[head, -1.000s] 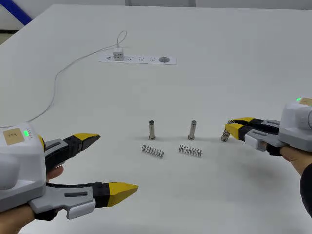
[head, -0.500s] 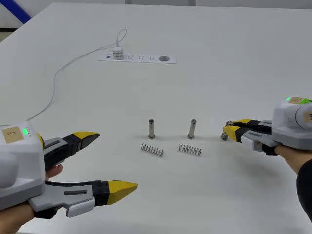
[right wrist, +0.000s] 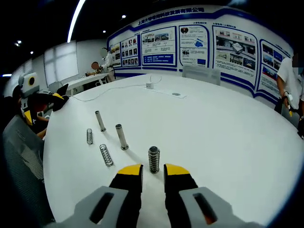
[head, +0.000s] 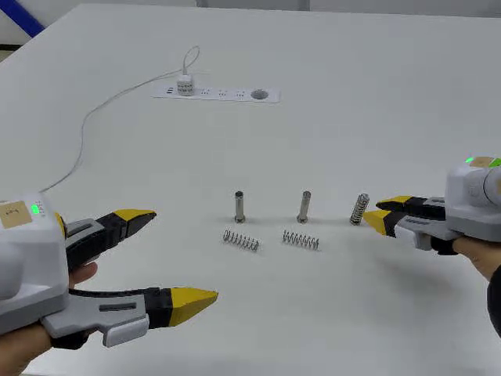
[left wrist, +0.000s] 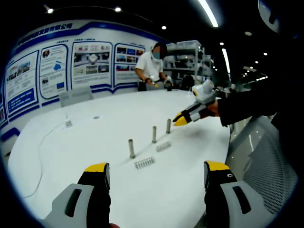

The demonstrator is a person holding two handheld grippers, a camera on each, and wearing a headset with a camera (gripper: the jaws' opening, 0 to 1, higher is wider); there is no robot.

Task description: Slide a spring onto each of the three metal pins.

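Three metal pins stand in a row on the white table. The left pin [head: 239, 207] and the middle pin [head: 304, 206] are bare. The right pin [head: 359, 208] carries a spring around it and stands upright [right wrist: 153, 159]. Two loose springs [head: 240, 240] [head: 300, 240] lie just in front of the bare pins. My right gripper [head: 379, 213] sits slightly right of the sprung pin, jaws a little apart, holding nothing [right wrist: 153, 172]. At the lower left, my left gripper [head: 166, 257] is wide open and empty, well short of the pins [left wrist: 156, 170].
A white power strip [head: 215, 94] with a plugged charger [head: 184, 84] and a trailing cable [head: 86, 133] lies at the far side of the table. A person [left wrist: 151, 66] stands beyond the table. The table's near edge is close under both grippers.
My right gripper has let go of the spring on the right pin and drawn back to the right. The spring now stands free on the pin. The left gripper has hardly moved.
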